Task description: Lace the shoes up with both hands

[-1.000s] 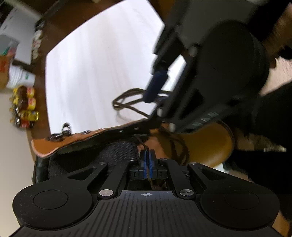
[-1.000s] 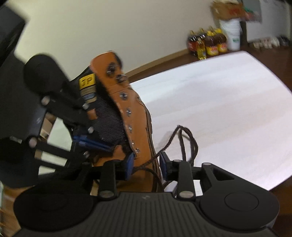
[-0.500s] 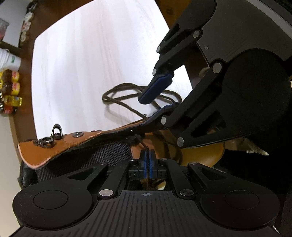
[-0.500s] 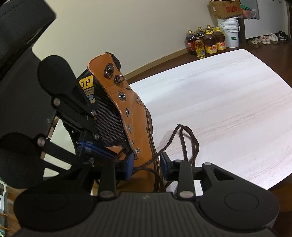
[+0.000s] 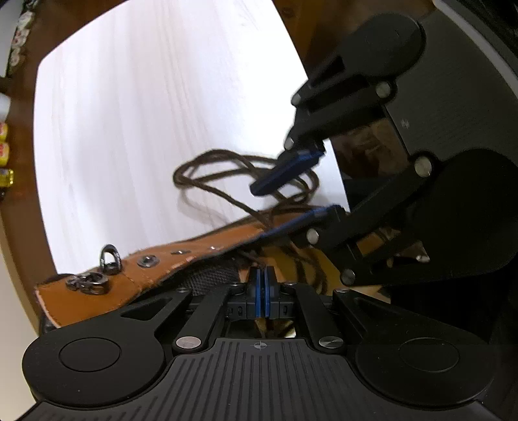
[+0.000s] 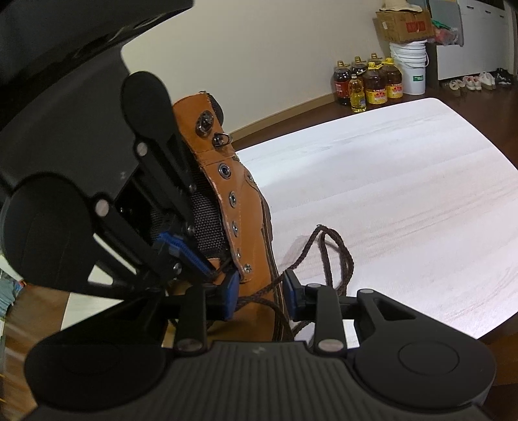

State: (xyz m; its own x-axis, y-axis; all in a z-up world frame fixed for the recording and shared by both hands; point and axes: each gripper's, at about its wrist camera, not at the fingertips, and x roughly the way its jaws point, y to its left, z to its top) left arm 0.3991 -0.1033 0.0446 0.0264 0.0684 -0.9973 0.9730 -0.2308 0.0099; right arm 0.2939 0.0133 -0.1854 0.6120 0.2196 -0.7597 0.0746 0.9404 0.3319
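Left tongs (image 5: 262,286) pinch the lace (image 6: 327,256) inside the boot (image 6: 246,207); right tongs (image 6: 260,296), closing around it unclamped, must grab next.

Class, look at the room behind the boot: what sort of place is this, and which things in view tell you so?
Probably a home, perhaps a living or storage corner. Cooking-oil bottles stand on the wooden floor by the wall, beside a white bucket topped with a cardboard box, and pairs of shoes line the wall.
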